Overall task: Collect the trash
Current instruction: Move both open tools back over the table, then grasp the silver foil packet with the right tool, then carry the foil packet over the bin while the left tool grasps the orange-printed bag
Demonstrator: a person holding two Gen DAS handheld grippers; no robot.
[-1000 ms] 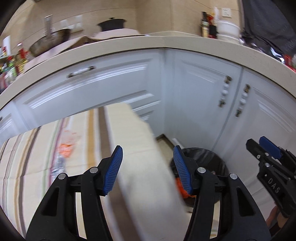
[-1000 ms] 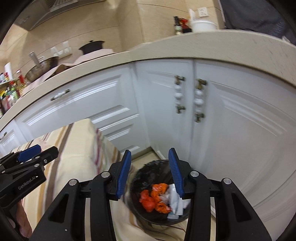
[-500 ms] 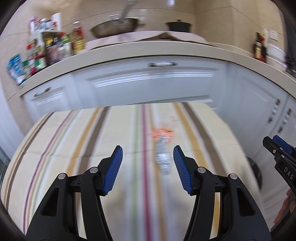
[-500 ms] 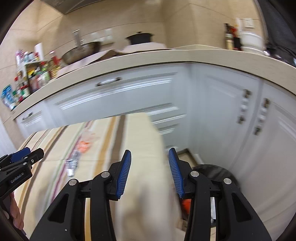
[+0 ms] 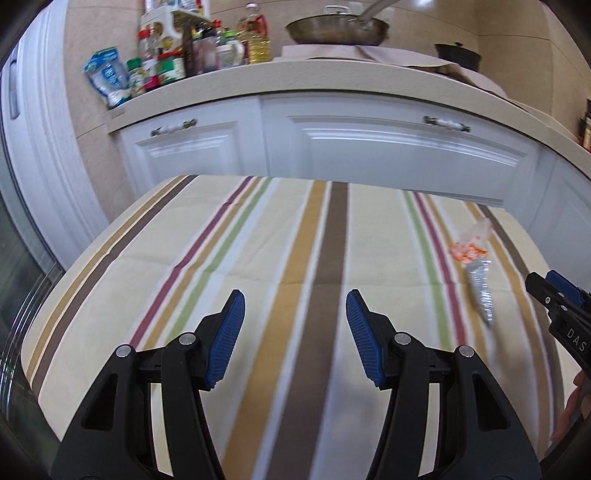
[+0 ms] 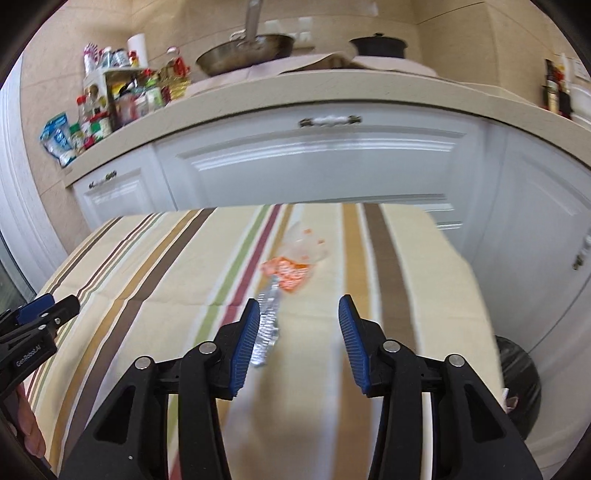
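Blurred wrappers [image 6: 280, 291], half-cropped bin [image 6: 517, 380]

Home kitchen: counter [image 5: 332, 79] w/ pan [image 5: 336, 29], spice jars [image 5: 162, 70], cabinets [image 5: 399, 147].

a striped tablecloth [image 5: 258, 258] fronts white cabinets [image 5: 369, 147]; a pan [image 6: 245, 55] and bottles [image 5: 177, 55] sit above.

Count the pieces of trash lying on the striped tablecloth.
2: an orange-printed clear wrapper and a crumpled silver wrapper touching it at its near end, both toward the cloth's right side. Blur may hide smaller bits.
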